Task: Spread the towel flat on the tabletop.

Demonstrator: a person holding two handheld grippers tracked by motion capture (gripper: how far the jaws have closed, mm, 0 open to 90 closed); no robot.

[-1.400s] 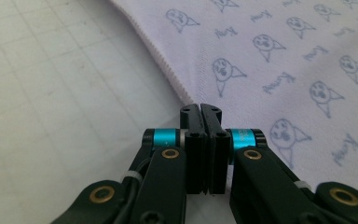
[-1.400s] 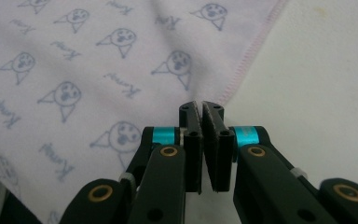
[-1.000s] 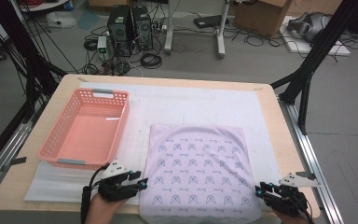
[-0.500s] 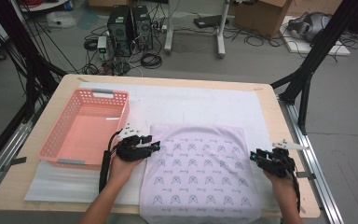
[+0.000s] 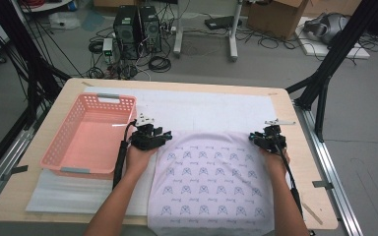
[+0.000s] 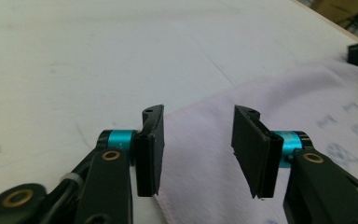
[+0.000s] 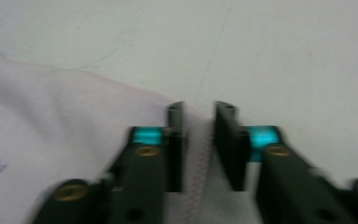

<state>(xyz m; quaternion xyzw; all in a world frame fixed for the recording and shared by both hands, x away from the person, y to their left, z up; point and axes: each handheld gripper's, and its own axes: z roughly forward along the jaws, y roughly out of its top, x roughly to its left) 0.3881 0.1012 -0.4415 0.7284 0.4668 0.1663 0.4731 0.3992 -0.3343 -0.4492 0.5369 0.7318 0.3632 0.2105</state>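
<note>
On the white-padded wooden table (image 5: 300, 162), the patterned cloth (image 5: 211, 182) lies flat beside the pink basket (image 5: 86, 140); the left gripper (image 6: 198, 154) straddles its far corner, jaws just narrowing but still open, and the right gripper (image 7: 199, 144), just closed, pinches only the hem, which may slip free.
</note>
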